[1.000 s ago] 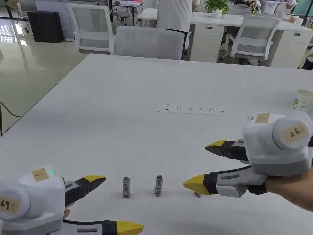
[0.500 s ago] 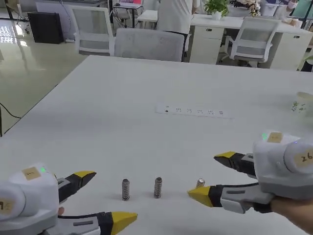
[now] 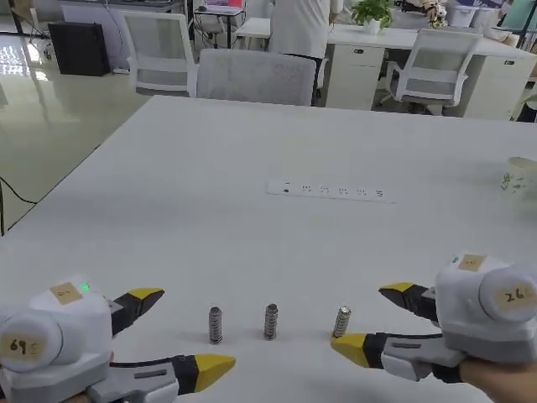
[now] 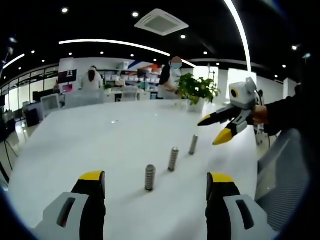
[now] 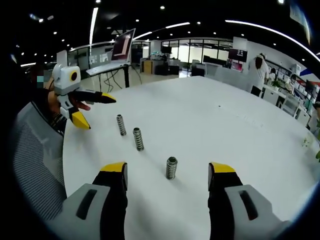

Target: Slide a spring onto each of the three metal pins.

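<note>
Three upright pins stand in a row near the front of the white table [image 3: 252,159], each with a spring on it: left spring [image 3: 216,325], middle spring [image 3: 271,321], right spring [image 3: 341,321]. My left gripper [image 3: 180,332] is open at the lower left, just left of the left spring [image 4: 150,177]. My right gripper [image 3: 377,321] is open at the lower right, its yellow tips on either side of the right spring [image 5: 171,168] without touching it. Across the row, the right gripper view shows the left gripper [image 5: 95,110].
A power strip [image 3: 327,190] lies flat mid-table. A clear cup [image 3: 520,176] sits at the right edge. Grey chairs [image 3: 256,75] and desks stand beyond the far edge, with a person standing there.
My right gripper has pulled back toward me and lower, uncovering the right pin with a spring on it. The left gripper has barely shifted.
</note>
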The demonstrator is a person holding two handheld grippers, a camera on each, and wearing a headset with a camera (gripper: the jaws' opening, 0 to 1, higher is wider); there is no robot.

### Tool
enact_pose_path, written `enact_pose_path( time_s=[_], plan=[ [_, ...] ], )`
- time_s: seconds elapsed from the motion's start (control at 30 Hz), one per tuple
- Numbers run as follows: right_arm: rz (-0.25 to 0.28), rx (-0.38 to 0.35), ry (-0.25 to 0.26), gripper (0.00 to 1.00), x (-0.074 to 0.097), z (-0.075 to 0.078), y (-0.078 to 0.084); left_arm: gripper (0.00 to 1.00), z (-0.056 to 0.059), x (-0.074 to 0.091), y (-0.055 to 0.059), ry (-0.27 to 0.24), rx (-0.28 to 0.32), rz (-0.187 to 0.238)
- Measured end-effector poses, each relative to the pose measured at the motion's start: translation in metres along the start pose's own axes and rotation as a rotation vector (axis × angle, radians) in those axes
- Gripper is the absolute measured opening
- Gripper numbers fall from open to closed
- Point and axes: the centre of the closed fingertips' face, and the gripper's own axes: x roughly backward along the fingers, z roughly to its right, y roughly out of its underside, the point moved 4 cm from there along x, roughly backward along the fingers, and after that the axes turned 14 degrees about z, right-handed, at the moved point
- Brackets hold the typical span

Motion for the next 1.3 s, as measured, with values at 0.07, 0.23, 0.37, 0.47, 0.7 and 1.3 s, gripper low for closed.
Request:
enact_pose_path(
  time_s=[0.07,0.23,0.37,0.47,0.7,1.3],
  plan=[
    [-0.004,-0.003,0.000,0.65,-0.001,0.001,0.003,0.80,0.001,-0.001,0.001,0.008,-0.007,-0.006],
    [-0.017,-0.015,0.005,0.66,-0.002,0.003,0.010,0.79,0.003,-0.004,0.004,0.020,-0.019,-0.020],
    [-0.017,-0.017,0.007,0.67,-0.002,0.003,0.011,0.79,0.004,-0.005,0.004,0.026,-0.025,-0.020],
    [-0.018,-0.018,0.005,0.67,-0.004,0.002,0.011,0.79,0.004,-0.006,0.003,0.026,-0.026,-0.019],
    [-0.020,-0.010,-0.003,0.68,-0.007,-0.001,0.011,0.79,0.004,-0.008,0.005,0.029,-0.027,-0.022],
    [-0.046,-0.010,-0.003,0.70,-0.001,-0.002,0.021,0.79,0.004,-0.008,0.005,0.030,-0.023,-0.020]
  ],
)
